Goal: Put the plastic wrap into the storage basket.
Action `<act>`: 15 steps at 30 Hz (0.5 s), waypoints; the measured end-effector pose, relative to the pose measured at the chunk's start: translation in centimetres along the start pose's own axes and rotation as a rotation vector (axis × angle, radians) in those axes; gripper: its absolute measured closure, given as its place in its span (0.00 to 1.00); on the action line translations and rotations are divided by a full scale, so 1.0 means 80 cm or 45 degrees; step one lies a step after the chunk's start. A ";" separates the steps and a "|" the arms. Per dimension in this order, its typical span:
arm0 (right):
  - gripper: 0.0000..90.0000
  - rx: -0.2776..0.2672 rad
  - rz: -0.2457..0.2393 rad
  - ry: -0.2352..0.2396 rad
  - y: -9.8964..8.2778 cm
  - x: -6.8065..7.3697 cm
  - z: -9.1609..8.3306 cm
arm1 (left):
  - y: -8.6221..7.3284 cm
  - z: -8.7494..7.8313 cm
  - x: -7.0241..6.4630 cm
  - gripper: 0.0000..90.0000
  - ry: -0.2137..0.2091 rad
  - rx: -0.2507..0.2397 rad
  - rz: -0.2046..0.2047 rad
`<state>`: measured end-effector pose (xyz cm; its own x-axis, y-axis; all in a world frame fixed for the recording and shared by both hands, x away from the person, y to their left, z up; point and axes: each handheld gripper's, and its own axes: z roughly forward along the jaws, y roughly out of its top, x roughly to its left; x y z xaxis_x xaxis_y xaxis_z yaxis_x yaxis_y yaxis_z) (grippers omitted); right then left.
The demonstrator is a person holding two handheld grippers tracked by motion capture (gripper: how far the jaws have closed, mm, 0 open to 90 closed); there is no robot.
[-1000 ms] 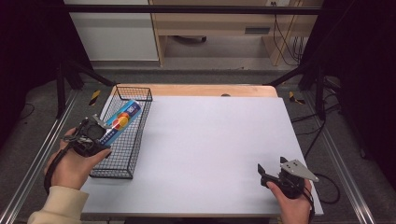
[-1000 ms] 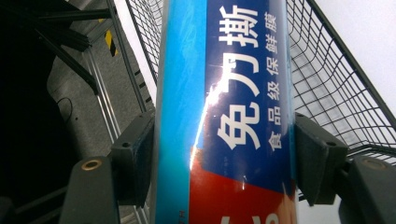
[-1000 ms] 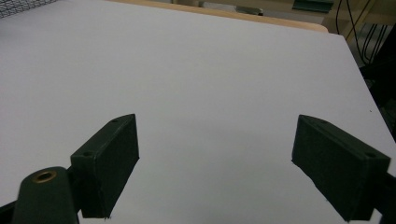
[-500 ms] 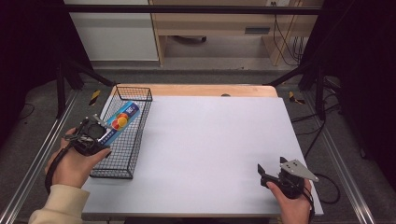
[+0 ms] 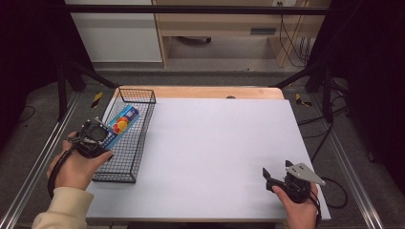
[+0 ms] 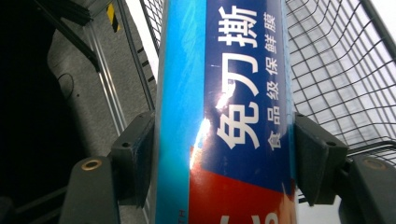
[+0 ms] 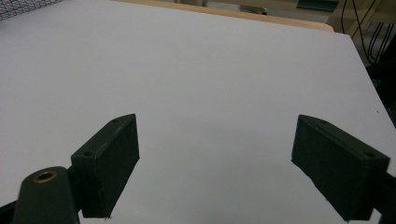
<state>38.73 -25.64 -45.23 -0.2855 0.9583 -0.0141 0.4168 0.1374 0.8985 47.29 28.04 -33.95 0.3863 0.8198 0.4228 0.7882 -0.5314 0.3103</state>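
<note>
Nearest to us, the right tool [image 5: 276,177] rests at the near right edge of the table [image 5: 215,148], jaws spread wide with nothing between them; in the right gripper view we see bare white surface ahead of its pads [image 7: 112,163]. It looks idle.

At the near left, the left tool [image 5: 102,136] is clamped on a long blue box of cling film [image 5: 119,125]. In the left gripper view both pads [image 6: 135,161] press flat on the box's [image 6: 224,116] two long sides. The box lies slanted over the left wall of the black wire basket [image 5: 125,176], far end inside the basket, near end in the jaws.

We judge the step in hand to be carrying the box at the basket, either lowering it in or lifting it out; which one we cannot tell from this moment. Next move calls for keeping the box clear of the wire rim and level along the basket's length.

Hidden or unclear: the near end of the box is covered by the tool and hand; whether its far end touches the basket floor is not readable. Beyond the table, floor and furniture are dim.
</note>
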 end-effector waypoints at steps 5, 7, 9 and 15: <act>0.17 0.003 -0.006 0.001 0.000 0.000 0.001 | 0.001 0.004 -0.001 0.36 -0.014 0.002 -0.011; 0.17 0.004 -0.005 0.001 0.000 0.000 0.001 | 0.001 0.005 -0.001 0.36 -0.017 0.007 -0.010; 0.17 0.005 -0.007 0.001 0.000 0.000 0.001 | 0.001 0.008 -0.002 0.36 -0.020 0.012 -0.017; 0.17 0.004 -0.006 0.002 0.000 0.001 0.001 | 0.002 0.014 -0.006 0.36 -0.017 0.042 -0.005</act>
<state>38.80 -25.56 -45.28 -0.2888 0.9572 -0.0178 0.4180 0.1428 0.8972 47.81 27.81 -35.04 0.3895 0.8247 0.4099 0.8051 -0.5211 0.2833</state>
